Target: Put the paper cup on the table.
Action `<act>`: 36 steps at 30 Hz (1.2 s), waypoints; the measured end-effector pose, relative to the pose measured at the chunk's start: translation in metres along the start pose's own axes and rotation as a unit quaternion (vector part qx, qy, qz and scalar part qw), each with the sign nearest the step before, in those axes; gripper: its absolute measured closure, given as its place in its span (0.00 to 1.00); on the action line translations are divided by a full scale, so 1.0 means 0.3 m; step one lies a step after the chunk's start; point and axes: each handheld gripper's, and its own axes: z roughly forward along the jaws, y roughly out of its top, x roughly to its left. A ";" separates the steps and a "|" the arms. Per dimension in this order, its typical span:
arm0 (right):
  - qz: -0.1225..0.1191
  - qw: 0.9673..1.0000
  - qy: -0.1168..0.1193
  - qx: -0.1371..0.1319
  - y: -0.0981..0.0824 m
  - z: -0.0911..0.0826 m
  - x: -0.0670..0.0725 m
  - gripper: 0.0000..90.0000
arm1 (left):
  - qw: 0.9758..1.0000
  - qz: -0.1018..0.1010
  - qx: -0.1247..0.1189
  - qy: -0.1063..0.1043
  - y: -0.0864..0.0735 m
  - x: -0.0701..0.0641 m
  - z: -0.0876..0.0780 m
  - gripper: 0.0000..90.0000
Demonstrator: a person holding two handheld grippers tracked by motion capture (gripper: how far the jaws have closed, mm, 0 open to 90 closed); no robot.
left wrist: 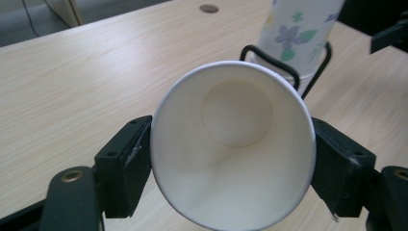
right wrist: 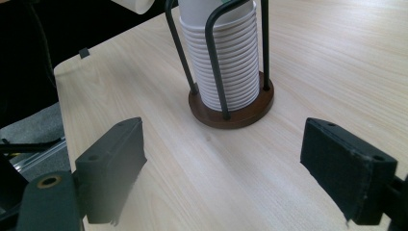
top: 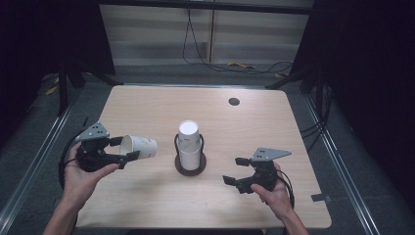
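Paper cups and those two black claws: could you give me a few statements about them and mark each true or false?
1. The left claw grips a white paper cup lying sideways. True.
2. The right claw holds a cup. False: it is open and empty.
3. The stack of white paper cups stands in a black wire holder with a round brown base. True.
4. The held cup is full of water. False: its inside looks empty.

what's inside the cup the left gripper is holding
Nothing: the paper cup clamped in the left gripper is empty, with its white walls and round bottom fully visible.
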 end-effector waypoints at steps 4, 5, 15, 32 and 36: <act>0.001 1.000 0.000 -0.001 0.000 -0.003 -0.003 0.17 | 1.000 0.004 0.024 0.013 0.019 0.015 0.016 0.27; 0.002 1.000 0.000 -0.002 0.000 -0.003 -0.002 0.17 | 1.000 0.003 0.024 0.016 0.024 0.016 0.019 0.27; 0.001 1.000 0.002 0.001 -0.001 0.001 0.000 0.17 | 0.995 0.016 0.094 0.035 0.060 0.036 0.077 0.27; 0.001 1.000 0.003 0.005 -0.001 0.004 -0.005 0.17 | 0.983 0.001 0.178 0.048 0.075 0.108 0.170 0.27; 0.004 1.000 0.002 0.003 -0.002 0.000 -0.009 0.17 | 0.980 0.003 0.193 0.055 0.085 0.119 0.188 0.27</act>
